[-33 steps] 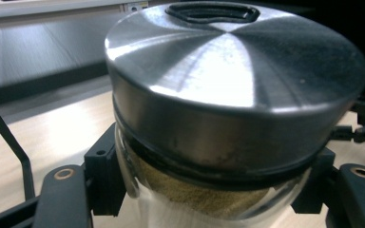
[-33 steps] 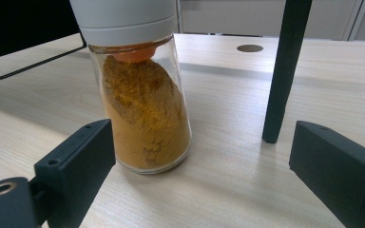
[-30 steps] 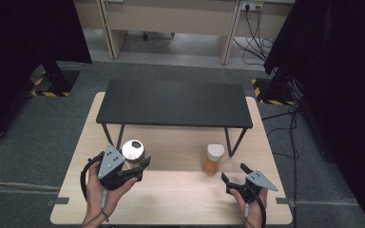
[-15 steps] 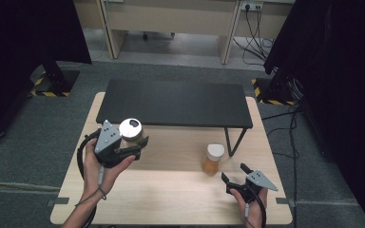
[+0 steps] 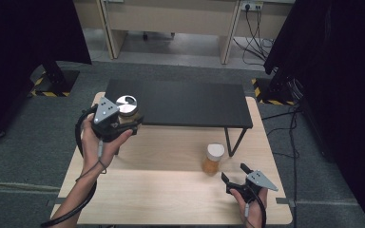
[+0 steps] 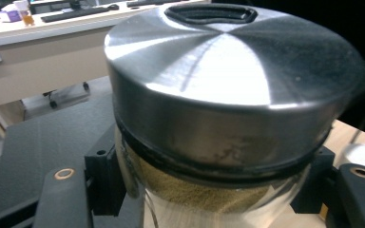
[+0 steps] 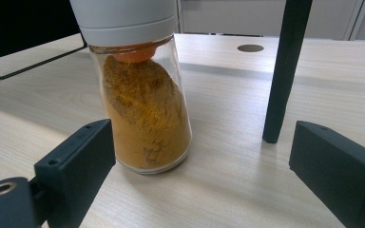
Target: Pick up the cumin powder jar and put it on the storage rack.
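Observation:
My left gripper point(image 5: 123, 124) is shut on a glass jar with a steel lid point(image 5: 126, 105), lifted to the left front corner of the black shelf point(image 5: 180, 102). Up close, the steel-lidded jar point(image 6: 228, 109) shows tan powder inside, and both black jaws press on its glass sides. A white-capped jar of orange powder point(image 5: 213, 159) stands upright on the wooden table point(image 5: 166, 190). My right gripper point(image 5: 234, 174) rests low behind it, open. The orange jar point(image 7: 140, 95) stands just ahead of the jaws, nearer the left one, with nothing between them.
A black shelf leg point(image 7: 285, 71) stands on the table to the right of the orange jar. Beyond the table are a grey carpet floor, desks point(image 5: 171, 19) and dark curtains on both sides.
My left gripper has lifted the steel-lidded jar off the table and carried it up and away to the shelf's left corner. The right gripper and the orange jar have stayed put.

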Motion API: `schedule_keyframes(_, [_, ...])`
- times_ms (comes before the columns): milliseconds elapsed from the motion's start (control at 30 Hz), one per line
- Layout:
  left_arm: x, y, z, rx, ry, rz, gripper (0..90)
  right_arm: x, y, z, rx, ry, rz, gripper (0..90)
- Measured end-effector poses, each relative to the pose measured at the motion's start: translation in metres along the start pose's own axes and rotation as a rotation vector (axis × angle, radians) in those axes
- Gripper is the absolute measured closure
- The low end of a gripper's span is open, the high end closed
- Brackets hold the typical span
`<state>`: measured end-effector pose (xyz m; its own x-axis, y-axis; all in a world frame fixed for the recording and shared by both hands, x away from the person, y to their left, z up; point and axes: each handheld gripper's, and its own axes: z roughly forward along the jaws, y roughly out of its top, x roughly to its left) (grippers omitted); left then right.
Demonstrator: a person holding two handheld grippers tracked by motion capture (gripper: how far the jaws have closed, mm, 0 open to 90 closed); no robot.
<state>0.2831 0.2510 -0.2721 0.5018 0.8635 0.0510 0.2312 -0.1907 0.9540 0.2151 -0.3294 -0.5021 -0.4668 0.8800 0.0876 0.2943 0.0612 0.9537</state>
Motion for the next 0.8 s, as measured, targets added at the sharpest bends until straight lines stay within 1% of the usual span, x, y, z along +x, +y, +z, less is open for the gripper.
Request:
schedule_keyframes(67, [0.003, 0.001, 0.004, 0.001, 0.009, -0.011, 30.1, 0.000, 0.000, 0.000, -0.001, 0.000, -0.001, 8.2])
schedule_keyframes(167, [0.006, 0.004, 0.008, 0.008, 0.017, -0.014, 30.1, 0.000, 0.000, 0.000, -0.001, 0.000, -0.001, 8.2])
schedule_keyframes(300, [0.010, 0.011, 0.017, 0.013, 0.044, -0.014, 30.1, 0.000, 0.000, 0.000, -0.001, 0.000, -0.001, 8.2])
schedule_keyframes(367, [0.011, 0.012, 0.019, 0.013, 0.051, -0.015, 30.1, 0.000, 0.000, 0.000, -0.001, 0.000, 0.000, 8.2])
schedule_keyframes(433, [0.014, 0.016, 0.026, 0.022, 0.063, -0.022, 30.1, 0.000, 0.000, 0.000, 0.000, 0.000, -0.001, 8.2])
schedule_keyframes(533, [0.015, 0.020, 0.033, 0.029, 0.094, -0.011, 30.1, 0.000, 0.000, 0.000, -0.001, 0.000, -0.004, 8.2])
schedule_keyframes(567, [0.015, 0.020, 0.033, 0.029, 0.094, -0.011, 30.1, 0.000, 0.000, 0.000, -0.001, 0.000, -0.004, 8.2])
schedule_keyframes(633, [0.017, 0.021, 0.037, 0.031, 0.107, -0.010, 30.1, 0.001, 0.000, 0.000, -0.001, 0.000, -0.004, 8.2])
schedule_keyframes(800, [0.024, 0.023, 0.049, 0.059, 0.127, -0.023, 30.1, 0.001, 0.000, 0.000, -0.001, 0.000, -0.007, 8.2])
